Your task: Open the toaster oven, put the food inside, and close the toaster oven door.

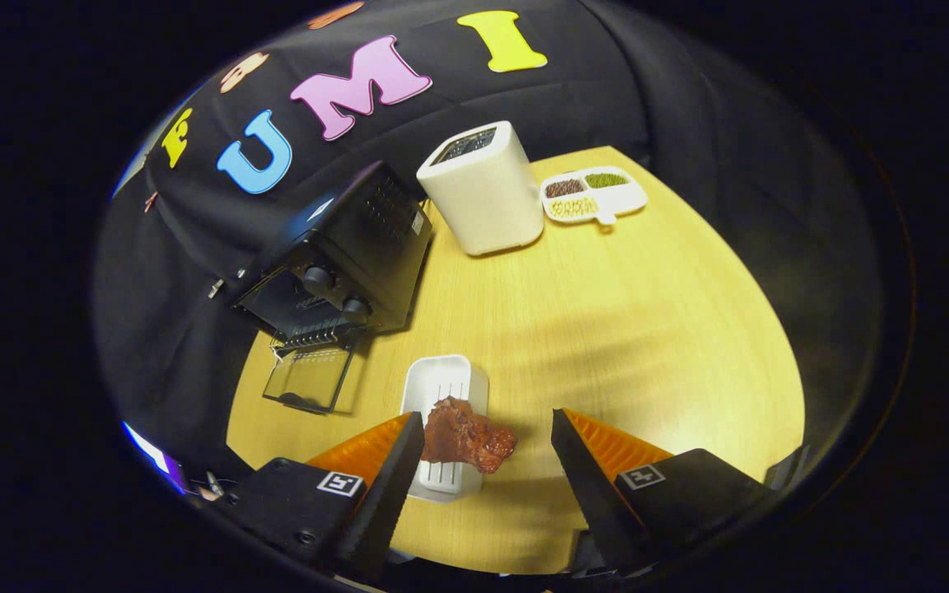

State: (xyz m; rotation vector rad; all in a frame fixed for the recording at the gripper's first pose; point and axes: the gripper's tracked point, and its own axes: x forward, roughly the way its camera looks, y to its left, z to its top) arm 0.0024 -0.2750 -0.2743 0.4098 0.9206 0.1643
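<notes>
A black toaster oven [341,257] stands on the wooden table [606,329] beyond and to the left of my fingers. Its glass door [307,379] hangs open, folded down flat toward the table. A reddish-brown piece of meat [466,435] lies across a small white tray [444,424], overhanging the tray's right side. My gripper [487,432] is open, and the meat sits between the fingers, close to the left fingertip [409,441]. The right fingertip [567,436] is clear of it, with bare table between. Neither finger presses on the food.
A tall white box-shaped appliance [483,189] stands behind the oven's right side. Farther right sits a white divided dish [594,196] with grains and beans in its compartments. Black cloth wraps the table's far and left edges.
</notes>
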